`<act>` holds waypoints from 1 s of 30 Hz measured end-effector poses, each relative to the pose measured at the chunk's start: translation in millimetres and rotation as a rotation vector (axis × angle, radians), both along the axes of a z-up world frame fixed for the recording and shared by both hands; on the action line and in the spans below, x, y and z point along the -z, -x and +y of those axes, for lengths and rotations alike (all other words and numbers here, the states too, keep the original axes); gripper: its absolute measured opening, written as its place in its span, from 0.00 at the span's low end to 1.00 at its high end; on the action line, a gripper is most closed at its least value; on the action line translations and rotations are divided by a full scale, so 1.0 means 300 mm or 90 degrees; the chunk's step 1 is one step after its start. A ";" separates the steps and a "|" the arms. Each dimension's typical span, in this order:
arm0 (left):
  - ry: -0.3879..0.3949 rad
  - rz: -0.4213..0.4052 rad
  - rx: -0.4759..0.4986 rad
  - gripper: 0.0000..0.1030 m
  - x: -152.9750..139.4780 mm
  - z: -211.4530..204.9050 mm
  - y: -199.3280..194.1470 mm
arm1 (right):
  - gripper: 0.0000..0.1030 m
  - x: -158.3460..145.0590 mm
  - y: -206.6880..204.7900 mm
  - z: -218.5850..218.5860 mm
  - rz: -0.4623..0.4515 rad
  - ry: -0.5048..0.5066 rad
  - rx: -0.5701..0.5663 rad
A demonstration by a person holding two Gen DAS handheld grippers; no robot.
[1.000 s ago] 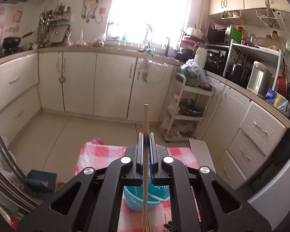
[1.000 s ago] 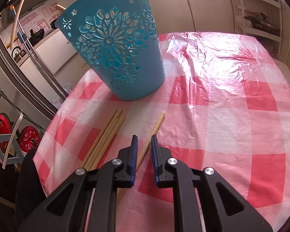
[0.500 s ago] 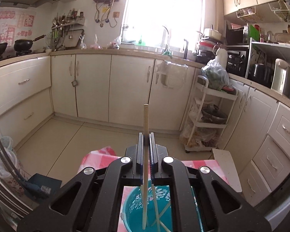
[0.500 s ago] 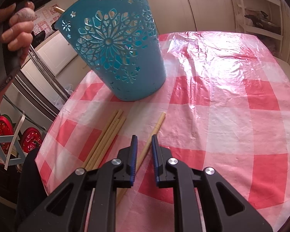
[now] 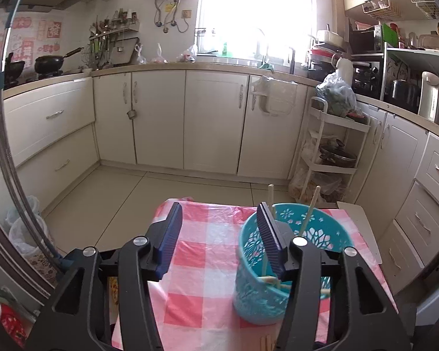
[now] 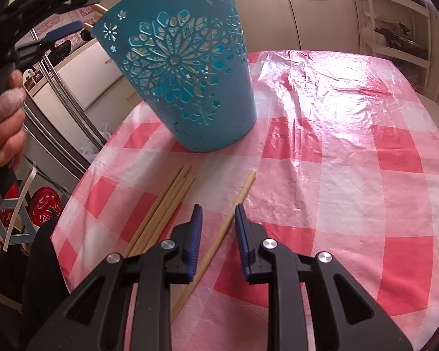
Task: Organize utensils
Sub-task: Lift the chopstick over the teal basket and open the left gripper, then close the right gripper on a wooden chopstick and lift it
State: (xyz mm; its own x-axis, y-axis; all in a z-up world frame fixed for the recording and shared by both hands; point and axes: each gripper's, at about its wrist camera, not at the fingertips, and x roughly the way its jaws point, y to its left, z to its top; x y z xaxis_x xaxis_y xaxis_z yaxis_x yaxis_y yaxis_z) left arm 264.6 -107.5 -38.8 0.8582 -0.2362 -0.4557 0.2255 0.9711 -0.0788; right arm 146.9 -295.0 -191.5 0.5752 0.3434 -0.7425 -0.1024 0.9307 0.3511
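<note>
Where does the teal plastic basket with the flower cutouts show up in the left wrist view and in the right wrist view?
Left wrist view: teal plastic basket at lower right, partly behind the left gripper's right finger.
Right wrist view: basket at upper centre-left, beyond the right gripper.
Shared landmark: the red-and-white checked tablecloth it stands on.

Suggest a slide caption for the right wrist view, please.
Right gripper, jaws opening, straddles a lone chopstick beside the blue basket.
</note>
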 end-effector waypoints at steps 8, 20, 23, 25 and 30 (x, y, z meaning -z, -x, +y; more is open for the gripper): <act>0.006 0.125 -0.072 0.68 0.280 0.201 0.026 | 0.20 -0.012 -0.001 0.106 -0.007 0.150 -0.010; 0.047 0.226 -0.093 0.76 0.500 0.276 -0.008 | 0.22 -0.020 0.018 0.135 0.039 0.196 -0.075; 0.033 0.224 -0.081 0.76 0.502 0.252 -0.001 | 0.16 -0.020 0.027 0.173 0.024 0.225 -0.079; 0.021 0.221 -0.072 0.77 0.495 0.234 0.001 | 0.06 -0.018 0.031 0.166 0.025 0.202 -0.073; 0.019 0.219 -0.069 0.78 0.488 0.230 0.003 | 0.06 -0.090 0.069 0.098 0.001 0.033 -0.069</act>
